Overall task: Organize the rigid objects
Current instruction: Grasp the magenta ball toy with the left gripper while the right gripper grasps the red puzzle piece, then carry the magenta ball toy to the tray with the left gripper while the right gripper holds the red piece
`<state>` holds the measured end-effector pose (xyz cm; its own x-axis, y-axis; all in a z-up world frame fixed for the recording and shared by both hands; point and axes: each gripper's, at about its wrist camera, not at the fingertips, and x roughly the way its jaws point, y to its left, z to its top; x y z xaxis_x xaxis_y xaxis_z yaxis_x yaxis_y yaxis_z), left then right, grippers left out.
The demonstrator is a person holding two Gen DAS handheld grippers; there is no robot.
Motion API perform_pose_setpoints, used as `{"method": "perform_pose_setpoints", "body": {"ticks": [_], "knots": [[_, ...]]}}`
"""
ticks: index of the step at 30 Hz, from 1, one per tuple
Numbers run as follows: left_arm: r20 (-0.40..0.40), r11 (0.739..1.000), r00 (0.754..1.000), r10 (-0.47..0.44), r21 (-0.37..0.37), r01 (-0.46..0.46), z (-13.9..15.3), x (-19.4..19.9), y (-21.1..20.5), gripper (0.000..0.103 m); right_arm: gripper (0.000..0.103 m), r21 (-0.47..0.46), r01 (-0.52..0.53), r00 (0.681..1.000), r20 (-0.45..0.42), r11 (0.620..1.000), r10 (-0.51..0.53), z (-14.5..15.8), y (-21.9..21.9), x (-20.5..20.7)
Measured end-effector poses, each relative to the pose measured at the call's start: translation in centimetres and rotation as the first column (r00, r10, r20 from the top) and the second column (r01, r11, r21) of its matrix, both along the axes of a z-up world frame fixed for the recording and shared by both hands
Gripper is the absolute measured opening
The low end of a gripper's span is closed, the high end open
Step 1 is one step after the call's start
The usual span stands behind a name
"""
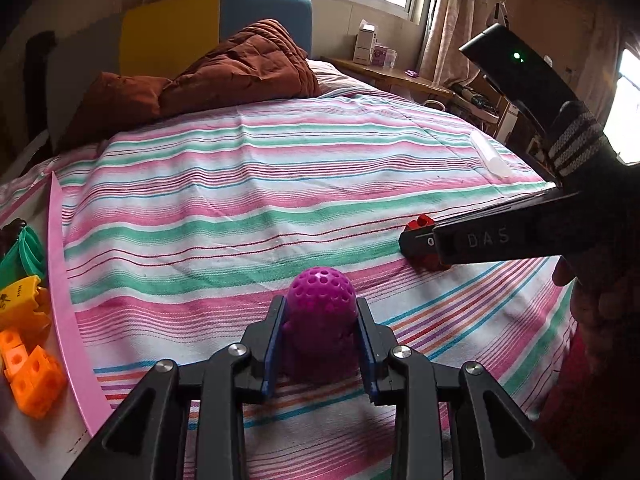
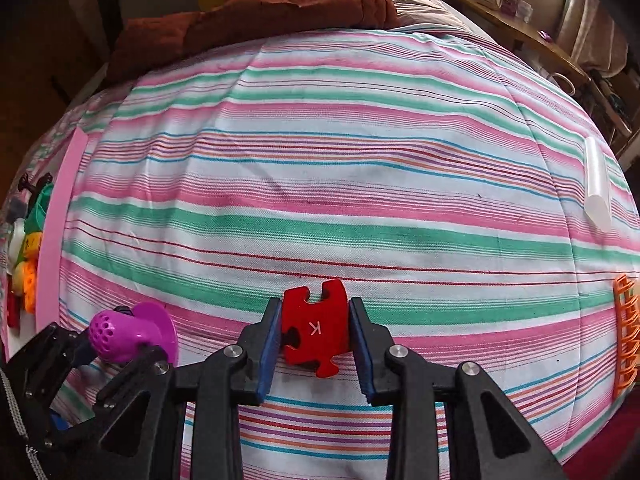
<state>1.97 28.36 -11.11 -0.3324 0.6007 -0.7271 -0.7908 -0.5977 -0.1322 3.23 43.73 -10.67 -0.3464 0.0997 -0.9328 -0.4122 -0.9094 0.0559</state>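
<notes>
A purple perforated dome toy (image 1: 320, 284) with a flat flange stands between the blue pads of my left gripper (image 1: 321, 306), which is shut on it just above the striped bedsheet (image 1: 240, 184). The right wrist view shows that same toy (image 2: 120, 336) low on the left. My right gripper (image 2: 314, 306) points steeply down at the sheet, its pads pressed on both sides of a red jigsaw-shaped piece (image 2: 316, 328) marked K. From the left wrist view, the right gripper (image 1: 416, 242) sits to the right with the red piece (image 1: 419, 222) showing at its tip.
A pink strip (image 1: 60, 280) borders the sheet on the left; beyond it lie orange blocks (image 1: 32, 376), a yellow piece (image 1: 20, 300) and a green one (image 1: 24, 252). A white tube (image 2: 596, 184) and an orange lattice piece (image 2: 626, 328) lie right. A brown quilt (image 1: 240, 68) fills the far end.
</notes>
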Motion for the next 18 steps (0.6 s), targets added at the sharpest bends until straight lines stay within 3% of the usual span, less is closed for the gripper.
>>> {"method": "perform_pose_setpoints", "body": {"ticks": [11,18], "knots": [[-0.017,1.0,1.0,-0.003,-0.03,0.003,0.2,0.4,-0.1,0.032,0.032,0.087,-0.052,0.999,0.004,0.995,0.052,-0.5,-1.2,-0.4],[0.016,1.0,1.0,0.004,-0.029,-0.003,0.6,0.5,-0.5,0.032,0.032,0.099,-0.065,0.998,0.015,0.993,0.064,-0.6,-1.2,-0.5]]}}
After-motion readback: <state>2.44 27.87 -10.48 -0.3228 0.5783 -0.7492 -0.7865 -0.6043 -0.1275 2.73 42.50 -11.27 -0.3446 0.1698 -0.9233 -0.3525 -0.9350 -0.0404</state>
